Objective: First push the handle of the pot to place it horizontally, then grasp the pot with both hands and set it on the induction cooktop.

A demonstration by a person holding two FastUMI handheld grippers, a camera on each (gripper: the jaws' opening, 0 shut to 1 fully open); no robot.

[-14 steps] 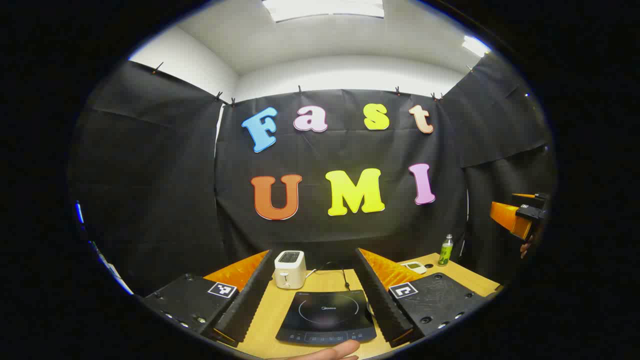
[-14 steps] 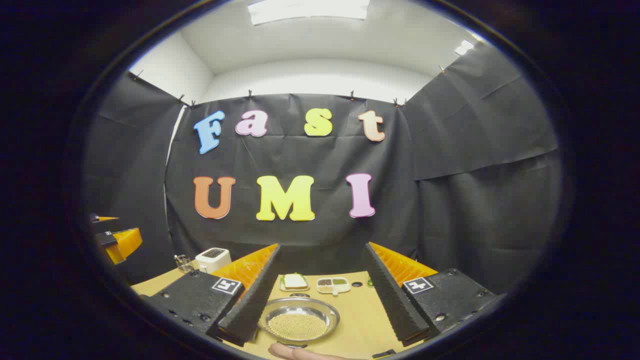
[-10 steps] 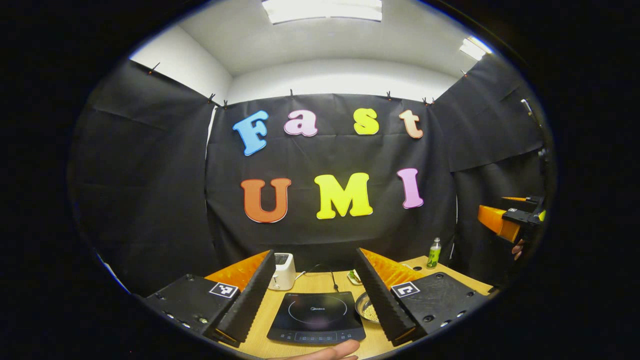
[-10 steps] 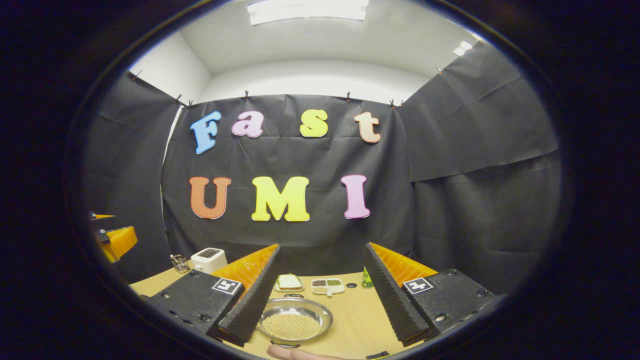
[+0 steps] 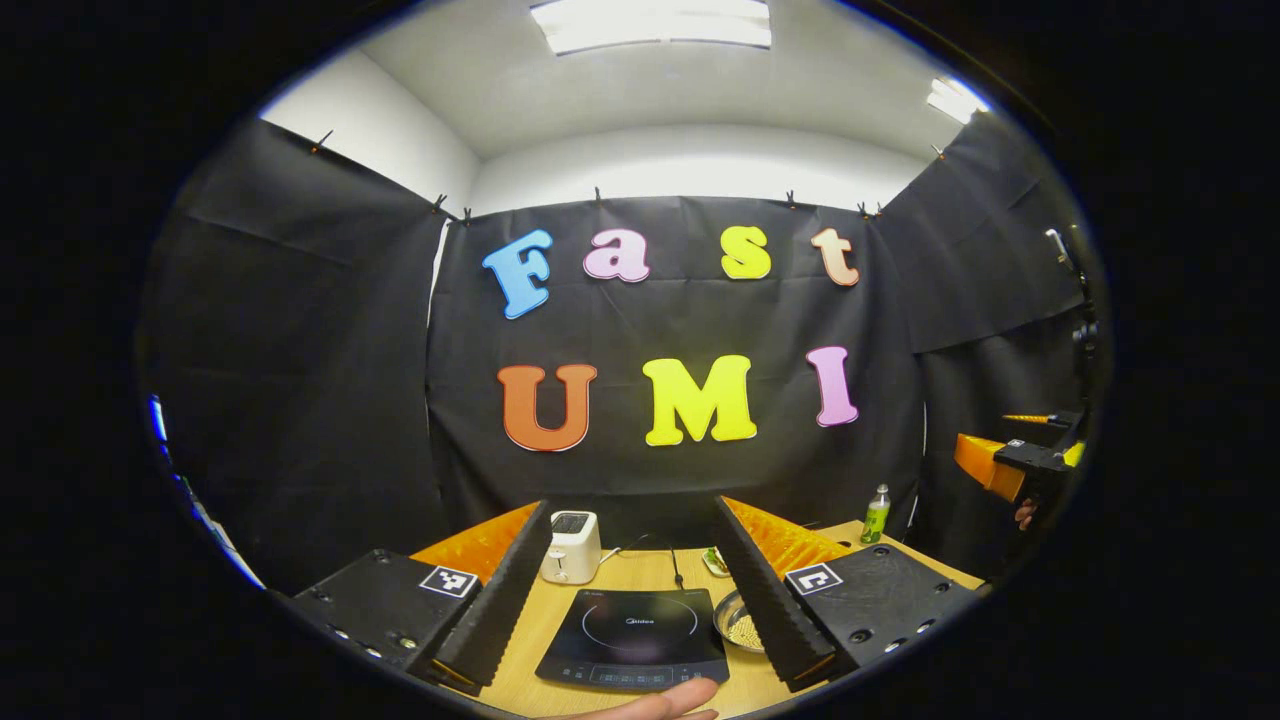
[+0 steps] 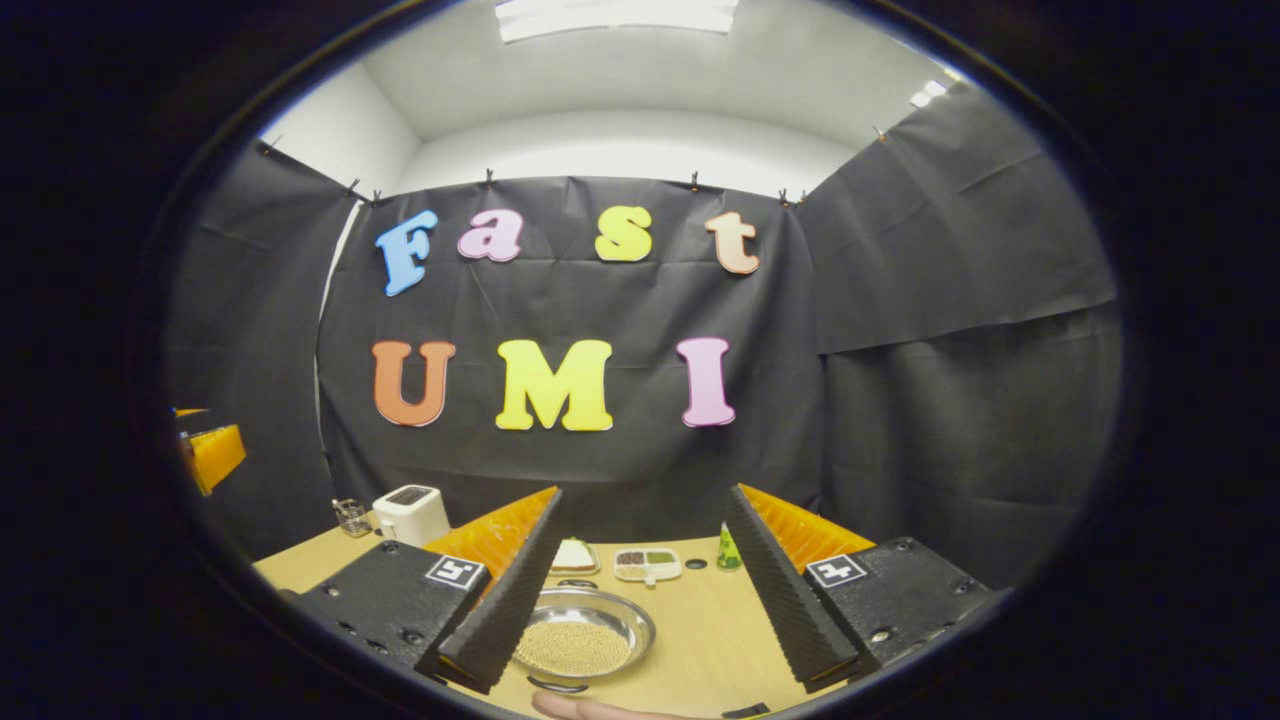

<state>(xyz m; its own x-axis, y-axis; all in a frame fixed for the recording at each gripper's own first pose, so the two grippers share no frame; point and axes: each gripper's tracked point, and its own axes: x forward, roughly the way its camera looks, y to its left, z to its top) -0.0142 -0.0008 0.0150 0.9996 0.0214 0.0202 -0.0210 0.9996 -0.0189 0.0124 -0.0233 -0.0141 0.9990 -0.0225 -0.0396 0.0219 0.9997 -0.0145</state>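
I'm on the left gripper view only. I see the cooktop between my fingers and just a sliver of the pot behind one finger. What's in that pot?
Observer: In the right gripper view the pot holds a flat layer of small pale grains.
Operator: Is the right gripper open or shut?
Observer: The right gripper is open, its jaws wide apart and gripping nothing.
Operator: Anything beyond the pot?
Observer: A small sectioned tray lies on the table farther back, apart from the pot.
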